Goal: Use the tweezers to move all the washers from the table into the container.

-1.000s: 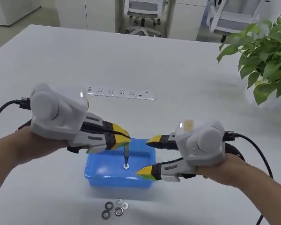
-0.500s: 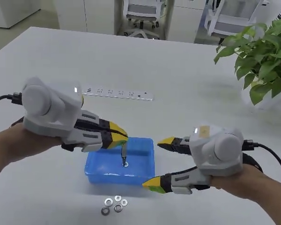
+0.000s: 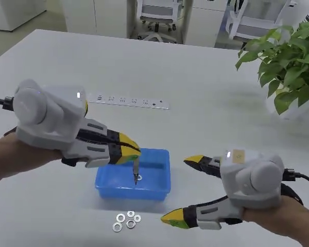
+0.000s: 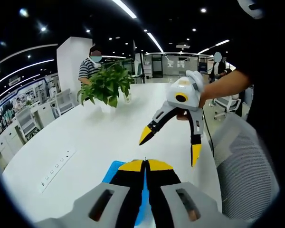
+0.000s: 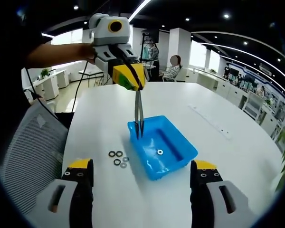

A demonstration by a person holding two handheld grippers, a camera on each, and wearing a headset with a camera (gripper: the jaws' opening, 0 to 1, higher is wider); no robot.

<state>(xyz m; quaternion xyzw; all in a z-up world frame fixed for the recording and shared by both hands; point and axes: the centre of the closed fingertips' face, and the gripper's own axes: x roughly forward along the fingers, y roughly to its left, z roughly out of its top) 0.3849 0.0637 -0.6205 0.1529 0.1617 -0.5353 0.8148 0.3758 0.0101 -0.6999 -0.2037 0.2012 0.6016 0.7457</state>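
While left tool (image 3: 134, 150) pinches tweezers (image 3: 136, 171) over blue container (image 3: 113, 189), right tool (image 3: 176, 189) gapes, washers (image 3: 127, 221) beside, power strip (image 3: 129, 101) beyond.

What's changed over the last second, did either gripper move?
The right gripper, open, has drawn back from the container, rightward and nearer the headset. The left gripper stays shut on the tweezers over the container, a washer lying inside; the loose washers on the table are untouched.

A white power strip (image 3: 133, 102) lies on the pale table (image 3: 206, 77), a leafy potted plant (image 3: 288, 62) well apart, office chairs (image 3: 155, 14) beyond.
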